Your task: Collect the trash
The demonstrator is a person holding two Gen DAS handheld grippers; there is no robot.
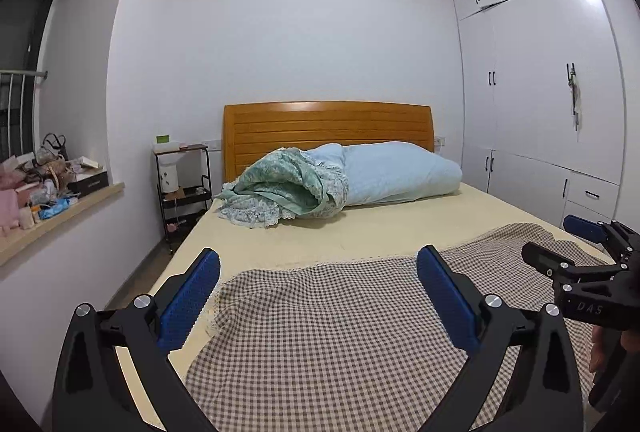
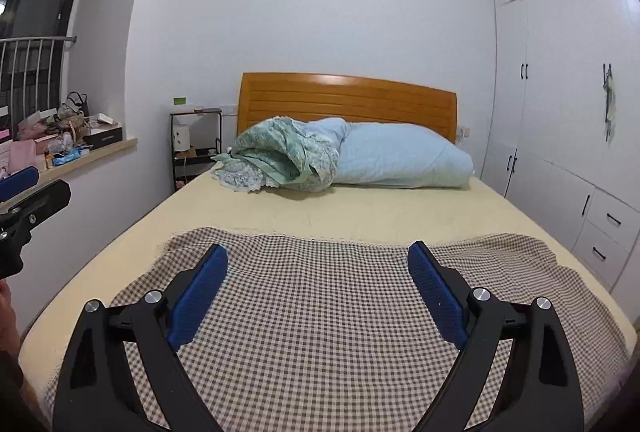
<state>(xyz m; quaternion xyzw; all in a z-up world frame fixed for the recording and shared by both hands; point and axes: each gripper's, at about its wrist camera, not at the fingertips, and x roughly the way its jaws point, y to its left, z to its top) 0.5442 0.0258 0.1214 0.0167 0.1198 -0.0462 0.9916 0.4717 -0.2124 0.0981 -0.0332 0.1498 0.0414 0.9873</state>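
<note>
Both grippers hover over the foot of a bed (image 1: 372, 228) covered by a brown checked cloth (image 1: 340, 332). My left gripper (image 1: 318, 264) is open, blue pads wide apart, nothing between them. My right gripper (image 2: 318, 256) is open too and holds nothing. The right gripper (image 1: 560, 240) also shows at the right edge of the left wrist view, and the left gripper (image 2: 24, 184) at the left edge of the right wrist view. No piece of trash shows on the checked cloth (image 2: 328, 312) or the yellow sheet. A cluttered window sill (image 1: 60, 208) holds boxes, bags and wrappers.
A rolled green and blue quilt (image 1: 340, 184) lies by the wooden headboard (image 1: 328, 124). A black shelf cart (image 1: 184, 188) stands left of the bed. White wardrobes (image 1: 552, 92) line the right wall. A strip of floor (image 1: 140, 272) runs along the bed's left side.
</note>
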